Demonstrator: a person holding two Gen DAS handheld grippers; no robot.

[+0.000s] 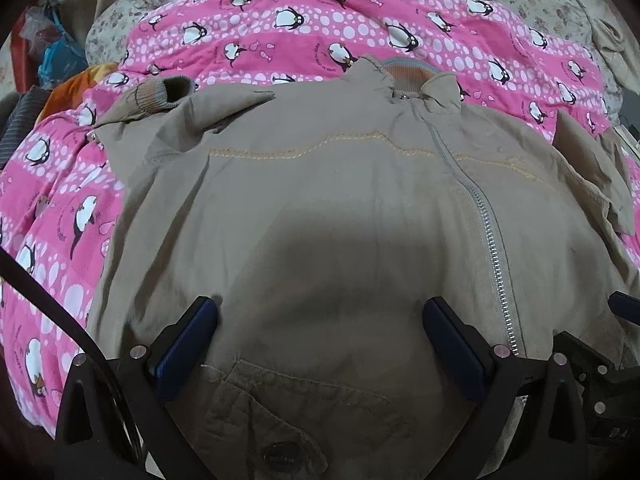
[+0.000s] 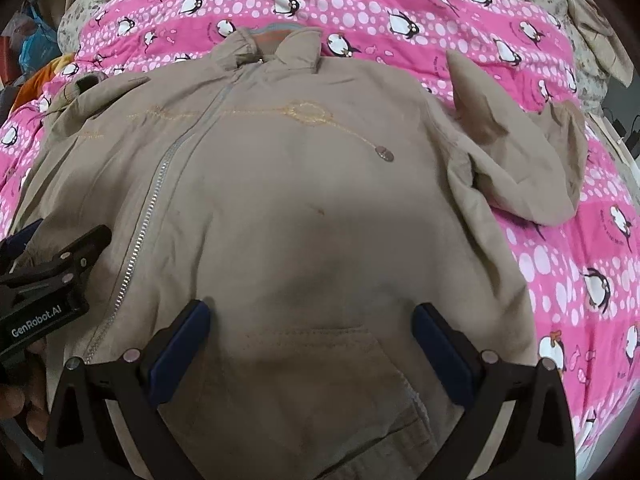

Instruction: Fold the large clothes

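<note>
While jacket (image 1: 320,200) lies flat, tools (image 1: 320,336) open

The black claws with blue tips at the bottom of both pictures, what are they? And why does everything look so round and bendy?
They are hand-held grabbing tools; a person holds one in each hand. Each tool has a small camera looking forward along its two fingers, and its wide lens bends the picture. One picture comes from the left claw, the other from the right claw. Both claws are wide open and hold nothing. Below them lies a big beige zip-up jacket, spread flat with its silver zipper closed. The jacket rests on a pink quilt with penguins and white dots. In the right claw's picture you can also see the left tool at the left edge, with part of the person's hand holding it.
</note>
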